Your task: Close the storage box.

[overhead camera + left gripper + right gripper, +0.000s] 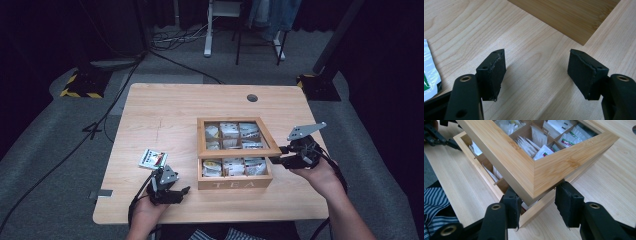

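Surroundings: dark studio floor with cables beyond a pale wooden table (165, 107); a person's two hands come in from the near edge
Tea box (234, 181): wooden, lettered TEA on its near face, compartments full of tea bags; it sits just left of the right gripper (278, 155) and well to the right of the left gripper (176, 193)
Lid (541, 167): glazed wooden frame, raised off the box and tilted; its near right corner points straight into the right gripper's mouth; its near edge runs away leftward from that claw
Right gripper state: jaws part-closed about the lid's corner, one pad at each side of it; it looks gripped, though the contact itself is hard to see
Left gripper state (537, 75): jaws wide apart, nothing between them, bare table beneath
Loose packet (153, 158): flat on the table, just ahead and left of the left gripper
Deciding relation: the right hand is the one at the lid; swinging it, open or shut, likely depends on keeping that corner while it turns about its far edge
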`<act>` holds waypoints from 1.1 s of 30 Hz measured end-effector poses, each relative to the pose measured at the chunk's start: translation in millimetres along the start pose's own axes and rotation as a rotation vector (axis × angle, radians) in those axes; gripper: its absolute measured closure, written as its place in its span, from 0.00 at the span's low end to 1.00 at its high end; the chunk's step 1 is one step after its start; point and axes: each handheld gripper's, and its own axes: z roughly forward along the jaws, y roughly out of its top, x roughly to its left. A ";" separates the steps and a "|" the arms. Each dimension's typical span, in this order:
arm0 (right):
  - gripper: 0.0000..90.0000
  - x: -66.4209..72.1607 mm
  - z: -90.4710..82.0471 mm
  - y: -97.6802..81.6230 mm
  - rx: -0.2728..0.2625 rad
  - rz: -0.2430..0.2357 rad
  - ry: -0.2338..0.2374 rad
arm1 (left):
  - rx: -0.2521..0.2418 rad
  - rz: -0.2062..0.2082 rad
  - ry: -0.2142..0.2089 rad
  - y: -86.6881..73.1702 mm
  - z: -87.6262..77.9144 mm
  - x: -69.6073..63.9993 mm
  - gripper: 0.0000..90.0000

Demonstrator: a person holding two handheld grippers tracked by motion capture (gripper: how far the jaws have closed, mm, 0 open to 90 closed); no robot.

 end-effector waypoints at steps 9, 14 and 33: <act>0.62 2.4 3.8 -0.7 0.070 -0.019 0.022 | 0.000 -0.001 0.000 0.0 0.0 -0.1 0.35; 0.62 3.8 6.9 -1.1 0.110 -0.030 0.030 | 0.001 -0.001 -0.001 0.0 0.0 0.0 0.35; 0.61 5.7 19.0 -4.7 0.231 -0.050 0.073 | 0.002 0.000 0.000 0.0 0.0 0.1 0.35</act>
